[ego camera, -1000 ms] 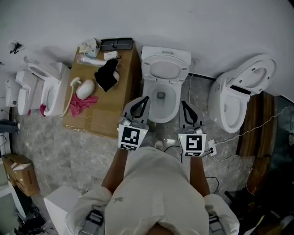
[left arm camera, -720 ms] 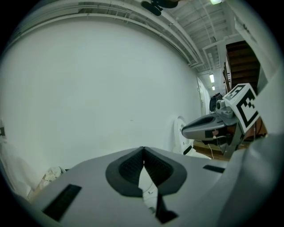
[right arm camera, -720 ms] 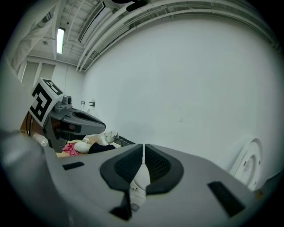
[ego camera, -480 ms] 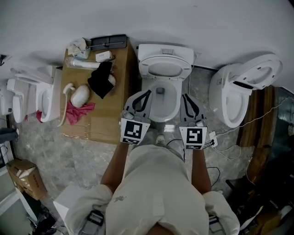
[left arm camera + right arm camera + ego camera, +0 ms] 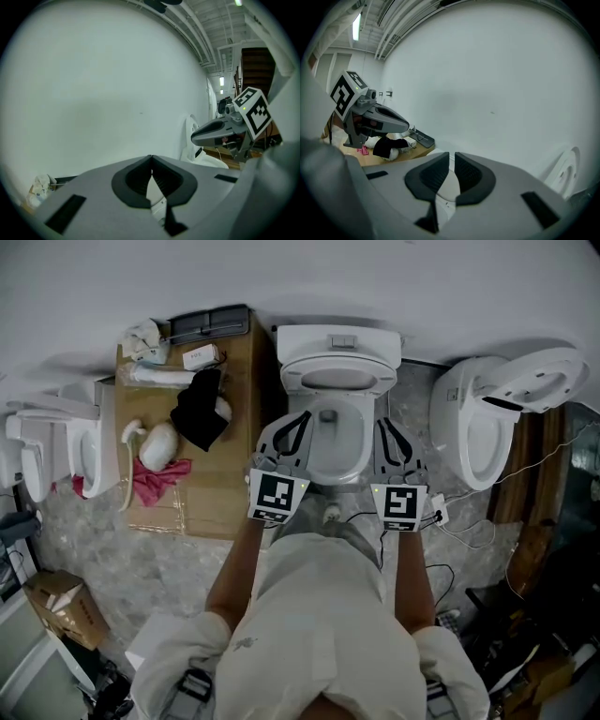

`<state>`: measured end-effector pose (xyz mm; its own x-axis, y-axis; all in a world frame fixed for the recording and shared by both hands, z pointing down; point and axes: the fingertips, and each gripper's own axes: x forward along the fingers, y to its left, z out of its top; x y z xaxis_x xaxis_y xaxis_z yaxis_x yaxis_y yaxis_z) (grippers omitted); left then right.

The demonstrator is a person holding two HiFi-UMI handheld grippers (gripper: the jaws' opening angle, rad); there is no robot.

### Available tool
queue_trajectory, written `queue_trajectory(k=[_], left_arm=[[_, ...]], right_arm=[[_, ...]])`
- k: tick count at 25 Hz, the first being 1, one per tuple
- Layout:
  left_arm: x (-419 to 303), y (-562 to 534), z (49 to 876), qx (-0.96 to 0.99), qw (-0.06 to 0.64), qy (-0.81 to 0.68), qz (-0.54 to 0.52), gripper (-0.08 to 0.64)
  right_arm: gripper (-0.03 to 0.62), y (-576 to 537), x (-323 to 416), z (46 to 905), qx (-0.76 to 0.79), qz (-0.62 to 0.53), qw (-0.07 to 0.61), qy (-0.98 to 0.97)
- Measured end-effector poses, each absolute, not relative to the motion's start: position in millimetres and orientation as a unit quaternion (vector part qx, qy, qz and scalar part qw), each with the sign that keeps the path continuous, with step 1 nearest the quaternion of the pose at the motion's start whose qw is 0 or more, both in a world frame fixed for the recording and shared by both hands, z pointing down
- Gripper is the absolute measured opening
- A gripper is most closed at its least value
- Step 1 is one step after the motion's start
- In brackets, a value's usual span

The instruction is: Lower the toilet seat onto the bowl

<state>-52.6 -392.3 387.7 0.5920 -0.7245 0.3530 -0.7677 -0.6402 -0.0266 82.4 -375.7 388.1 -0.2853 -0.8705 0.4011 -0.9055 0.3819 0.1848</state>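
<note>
The white toilet stands at the wall with its seat (image 5: 338, 379) raised against the tank (image 5: 337, 337), above the open bowl (image 5: 330, 461). My left gripper (image 5: 301, 417) hovers over the bowl's left rim, shut and empty. In its own view the left gripper (image 5: 151, 157) has its pads touching. My right gripper (image 5: 382, 424) hovers over the right rim. In its own view the right gripper (image 5: 452, 153) shows a narrow gap; its jaws have just been opening, with nothing between them. Neither gripper touches the seat.
A brown box top (image 5: 211, 488) left of the toilet holds a black cloth (image 5: 200, 409), a pink cloth (image 5: 150, 479) and small white items. Another toilet (image 5: 473, 432) with raised lid stands right, one more (image 5: 89, 451) far left. Cables (image 5: 461, 532) lie on the floor.
Both grippers have moved forward and down, from in front of the bowl to either side of it. The toilet now sits closer in the head view.
</note>
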Motion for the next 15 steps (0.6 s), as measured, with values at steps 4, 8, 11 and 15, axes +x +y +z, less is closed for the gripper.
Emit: queue_trajectory(k=[4, 8, 11, 15], left_arm=[[-51.8, -410.0, 401.6, 0.891, 0.071, -0.414, 0.172, 0.014], [-49.3, -425.4, 417.5, 0.893, 0.075, -0.407, 0.179, 0.015], [-46.7, -436.3, 427.1, 0.894, 0.075, -0.403, 0.182, 0.015], [-39.7, -447.3, 439.0, 0.895, 0.074, -0.398, 0.186, 0.017]], right_arm=[[0.044, -394.1, 83.5, 401.9, 0.555, 0.040, 0.236, -0.796], [0.051, -412.1, 82.0, 416.4, 0.551, 0.036, 0.253, -0.794], [0.052, -424.2, 79.7, 427.2, 0.547, 0.032, 0.263, -0.794], [0.057, -436.9, 81.0, 441.4, 0.541, 0.031, 0.273, -0.795]])
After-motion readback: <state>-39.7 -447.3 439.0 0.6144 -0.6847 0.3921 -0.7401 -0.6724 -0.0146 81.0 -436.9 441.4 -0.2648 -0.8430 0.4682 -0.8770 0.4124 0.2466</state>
